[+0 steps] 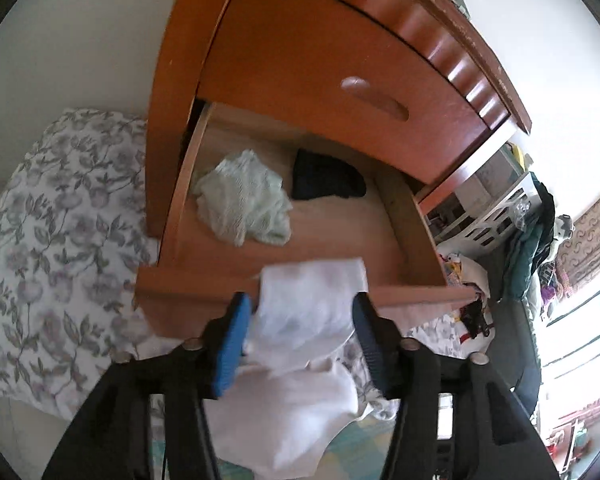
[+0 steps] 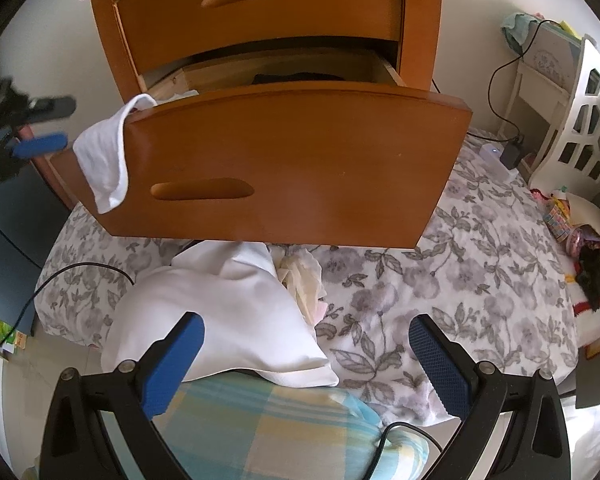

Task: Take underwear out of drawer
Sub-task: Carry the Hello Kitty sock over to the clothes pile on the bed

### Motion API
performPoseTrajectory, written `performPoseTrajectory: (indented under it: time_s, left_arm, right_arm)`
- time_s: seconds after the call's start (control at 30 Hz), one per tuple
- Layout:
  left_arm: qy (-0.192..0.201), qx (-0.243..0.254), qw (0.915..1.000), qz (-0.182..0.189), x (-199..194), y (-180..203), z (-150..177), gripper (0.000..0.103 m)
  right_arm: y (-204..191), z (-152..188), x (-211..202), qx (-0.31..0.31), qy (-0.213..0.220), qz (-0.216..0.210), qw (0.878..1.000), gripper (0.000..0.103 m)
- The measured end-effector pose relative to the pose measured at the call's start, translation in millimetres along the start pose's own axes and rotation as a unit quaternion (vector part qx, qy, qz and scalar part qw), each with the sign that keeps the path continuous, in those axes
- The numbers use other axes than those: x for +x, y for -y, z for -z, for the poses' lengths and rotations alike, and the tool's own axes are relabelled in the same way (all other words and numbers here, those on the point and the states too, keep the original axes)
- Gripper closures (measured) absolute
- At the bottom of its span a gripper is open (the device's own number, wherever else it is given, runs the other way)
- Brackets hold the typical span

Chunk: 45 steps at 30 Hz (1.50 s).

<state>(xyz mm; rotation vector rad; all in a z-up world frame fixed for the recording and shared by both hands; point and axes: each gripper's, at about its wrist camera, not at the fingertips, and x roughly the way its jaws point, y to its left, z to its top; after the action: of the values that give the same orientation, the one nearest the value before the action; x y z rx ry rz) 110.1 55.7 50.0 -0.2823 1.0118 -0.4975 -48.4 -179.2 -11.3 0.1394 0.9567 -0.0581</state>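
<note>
- Your left gripper (image 1: 298,312) sits just in front of the lower drawer (image 1: 300,286), pointing down at its front edge; jaws apart, nothing clamped.
- White underwear (image 1: 312,300) lies between the blue pads (image 1: 230,344) in the left wrist view but the pads don't press on it. It's draped over the drawer's front edge.
- Right wrist view confirms: the same white piece (image 2: 106,160) hangs over the top corner of the drawer front, part inside, most dangling down the outer face. Your left gripper (image 2: 46,126) shows at the picture's left edge, beside the cloth, not touching it.
- Still inside the drawer: 1 pale green crumpled garment (image 1: 246,200) toward the left wall, 1 black garment (image 1: 326,180) toward the back, under the closed upper drawer (image 1: 320,68). The 2 lie near each other, whether touching I can't tell.
- Below the drawer, on the floral bedspread (image 2: 440,272): a white cloth pile (image 2: 220,312) w/ a cream-coloured piece (image 2: 304,280) touching its right side.
- Your right gripper (image 2: 306,364) hangs over the bed in front of the drawer, jaws wide apart, empty. Its left pad overlaps the white pile in view; contact can't be told.
- Checked blue-yellow fabric (image 2: 268,424) lies nearest the right camera, a black cable (image 2: 396,432) running across it.
- White shelf unit (image 2: 580,120) stands at right, well apart from the drawer.
</note>
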Motion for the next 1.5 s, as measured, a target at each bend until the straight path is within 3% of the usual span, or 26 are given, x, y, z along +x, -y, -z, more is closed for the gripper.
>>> performPoseTrajectory:
  time_s: [0.2,0.63,0.77,0.87,0.93,1.0,1.5]
  left_arm:
    - [-0.016,-0.042,0.9990,0.007,21.3,-16.4,12.9,0.032]
    - [-0.020,-0.145,0.9880,0.048,41.5,-25.1,9.5,0.032]
    - [-0.017,-0.158,0.9854,0.060,38.8,-23.7,11.4,0.047]
    - [-0.012,-0.148,0.9873,0.056,33.3,-19.3,10.8,0.064]
    - [-0.008,-0.139,0.9887,0.055,29.6,-14.7,10.2,0.083]
    - [-0.004,-0.130,0.9900,0.053,26.4,-11.4,9.4,0.088]
    - [0.031,-0.096,0.9902,0.096,4.0,1.3,2.0,0.093]
  right_arm:
    - [-2.7,1.2,0.8,-0.004,-0.001,0.000,1.000,0.000]
    - [-2.4,1.4,3.7,-0.005,-0.005,0.001,1.000,0.000]
    - [-1.3,1.5,4.5,0.000,-0.005,0.003,1.000,0.000]
    - [-1.0,1.4,4.3,-0.001,-0.006,0.002,1.000,0.000]
    - [-1.5,1.2,3.3,-0.003,-0.005,0.001,1.000,0.000]
    - [-1.3,0.9,1.9,-0.004,-0.003,0.001,1.000,0.000]
    - [-1.7,0.0,-10.1,-0.005,0.009,0.004,1.000,0.000]
